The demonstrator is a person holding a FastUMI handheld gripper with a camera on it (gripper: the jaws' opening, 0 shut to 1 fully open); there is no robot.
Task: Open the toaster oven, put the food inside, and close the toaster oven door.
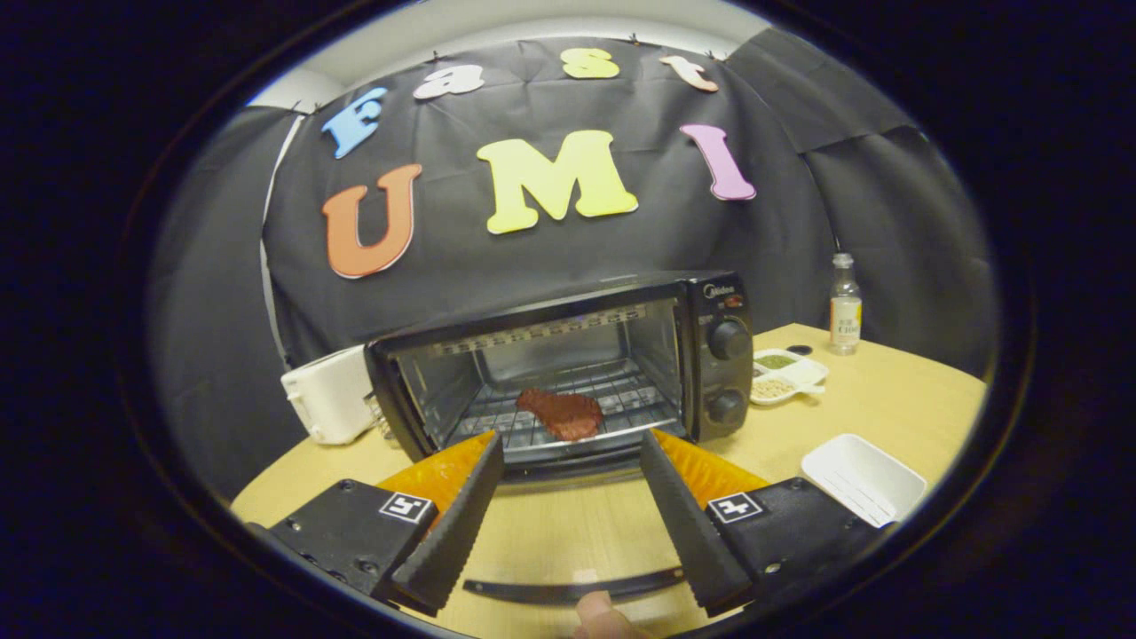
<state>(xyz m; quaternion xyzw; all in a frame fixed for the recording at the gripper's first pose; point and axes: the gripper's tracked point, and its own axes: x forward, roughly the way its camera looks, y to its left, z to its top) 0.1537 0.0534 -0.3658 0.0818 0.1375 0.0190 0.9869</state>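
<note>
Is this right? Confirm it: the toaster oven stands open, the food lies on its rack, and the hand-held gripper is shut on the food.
Not quite. In the gripper view the toaster oven stands open and the food lies on its rack, but the hand-held gripper is open, its fingers apart and short of the food.

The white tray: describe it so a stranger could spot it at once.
Start at the black toaster oven on the wooden table. The white tray lies right of it, beside the open gripper. Unlike the divided dish by the oven's knobs, it is rectangular and empty.
</note>
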